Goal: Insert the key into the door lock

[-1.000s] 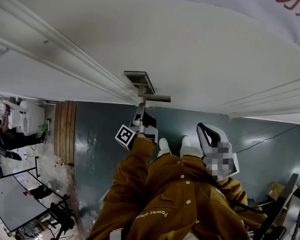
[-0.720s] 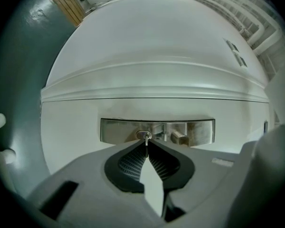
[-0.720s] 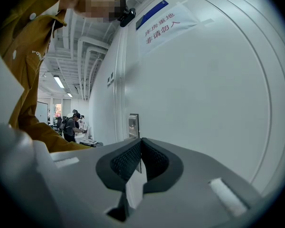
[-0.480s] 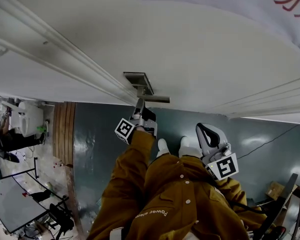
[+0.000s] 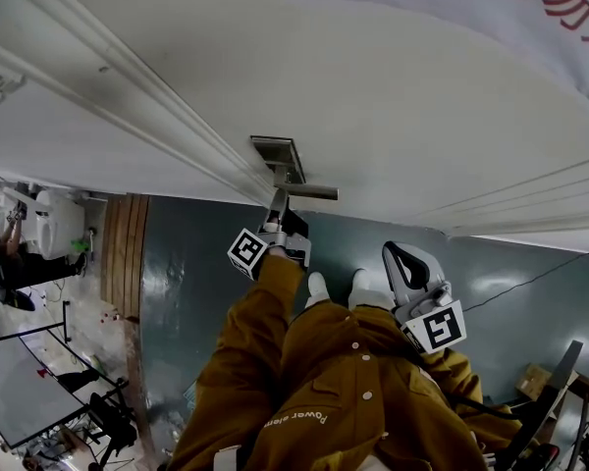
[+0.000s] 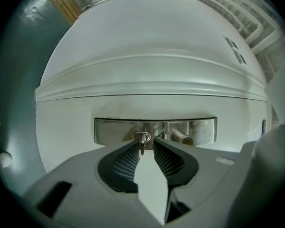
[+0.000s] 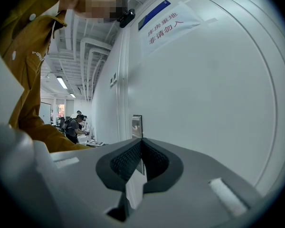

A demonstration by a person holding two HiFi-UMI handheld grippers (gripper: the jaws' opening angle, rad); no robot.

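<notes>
White door [image 5: 393, 96] above a dark green floor [image 5: 191, 263]. A metal lock plate [image 6: 114, 129] is fixed to the door, with a lever handle [image 6: 183, 137] right of centre in the left gripper view. A sign [image 7: 166, 25] with red characters is fixed higher up the door.

Left gripper [image 6: 143, 148]: jaws drawn close, pinching the key [image 6: 142, 146] edge-on at their tips. The key's far end meets the oval cylinder [image 6: 142, 136] on the plate; depth of entry cannot be told.

Right gripper [image 7: 140, 148]: jaws pressed together, nothing between them. It is held lower, clear of the door, near the person's mustard jacket [image 5: 344, 381].
</notes>
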